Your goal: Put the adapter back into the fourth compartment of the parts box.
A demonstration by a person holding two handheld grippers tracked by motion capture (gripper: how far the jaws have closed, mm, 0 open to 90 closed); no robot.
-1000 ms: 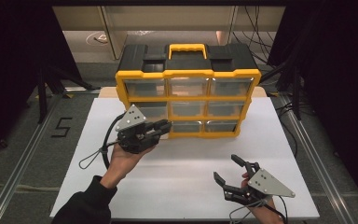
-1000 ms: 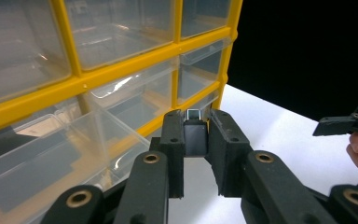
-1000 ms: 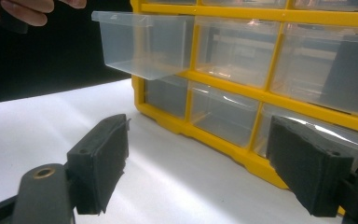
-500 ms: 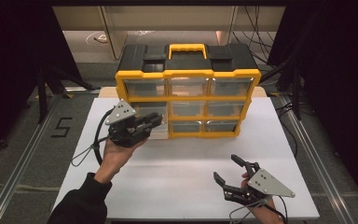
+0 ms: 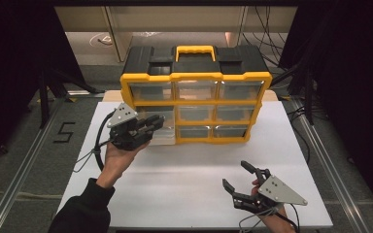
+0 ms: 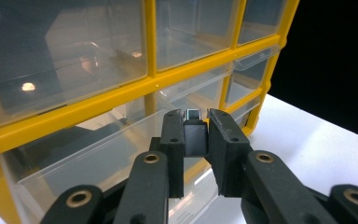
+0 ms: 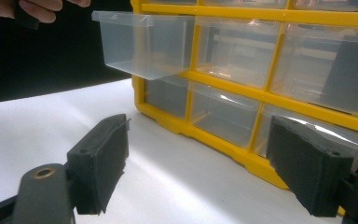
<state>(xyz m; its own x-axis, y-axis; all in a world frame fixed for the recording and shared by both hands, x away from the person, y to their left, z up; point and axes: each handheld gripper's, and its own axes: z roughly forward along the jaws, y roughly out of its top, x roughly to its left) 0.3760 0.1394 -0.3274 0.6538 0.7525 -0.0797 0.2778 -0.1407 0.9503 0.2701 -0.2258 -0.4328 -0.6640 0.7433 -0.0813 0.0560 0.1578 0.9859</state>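
**Small block pinched over the pulled-out drawer**

My left gripper (image 6: 196, 140) is clamped on a small dark block (image 6: 195, 135), a squarish piece with a pale, shiny cap at its top end. The two black pads squeeze it from either side, so it stands upright between them and I can see its top clearly. That grip keeps it steady while I hold it at the front of the organizer (image 5: 194, 104), right by the clear drawer (image 7: 144, 42) that juts out of the middle row at the left end.

The drawer is thin see-through plastic, smooth and glossy, with a little lip along its front edge. It sticks out well past the yellow frame, and I judge that's so the block can go in from above. From my left gripper view, the block sits just above the drawer's open mouth, not yet inside.

The organizer itself is a chunky yellow grid with a black top and a yellow carry handle (image 5: 194, 50), nine clear drawers in three rows. The other drawers sit flush. It stands on the white table (image 5: 189, 189), matte and plain.

My right gripper (image 5: 240, 182) rests low near the table's front edge, well apart from the organizer, jaws spread wide with nothing between them. Waiting its turn, I'd say.
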